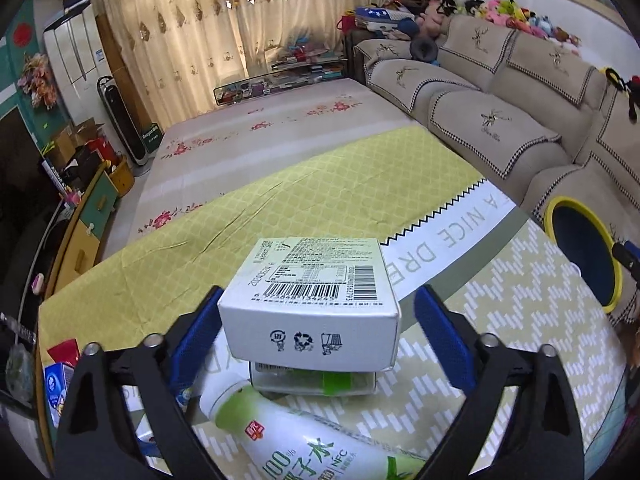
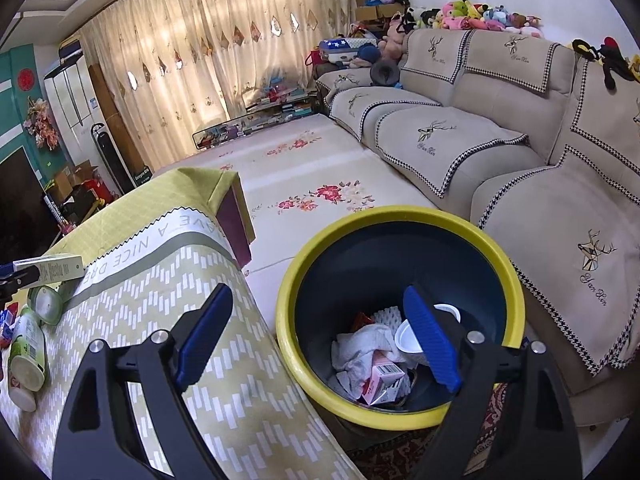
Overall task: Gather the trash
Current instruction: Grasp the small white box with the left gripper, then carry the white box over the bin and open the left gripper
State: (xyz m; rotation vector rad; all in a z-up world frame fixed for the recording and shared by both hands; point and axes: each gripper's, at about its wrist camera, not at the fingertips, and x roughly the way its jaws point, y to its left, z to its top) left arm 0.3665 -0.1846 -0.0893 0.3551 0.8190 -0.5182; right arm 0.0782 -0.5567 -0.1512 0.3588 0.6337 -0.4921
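Left hand-held gripper (image 1: 316, 322) spread wide around white carton (image 1: 316, 300) on tabletop (image 1: 500, 300), not gripping yet. Right hand-held gripper (image 2: 320, 336) released, empty, over yellow-rimmed trash bin (image 2: 400, 216). Next, prob.: squeeze carton, carry to bin.

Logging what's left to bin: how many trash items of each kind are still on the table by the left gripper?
Cartons: 1, the white box
Bottles: 1, the green-and-white bottle
Clear jars: 1, the jar under the box
Partly hidden packets at the left edge: cannot count
Total clearly seen: 3
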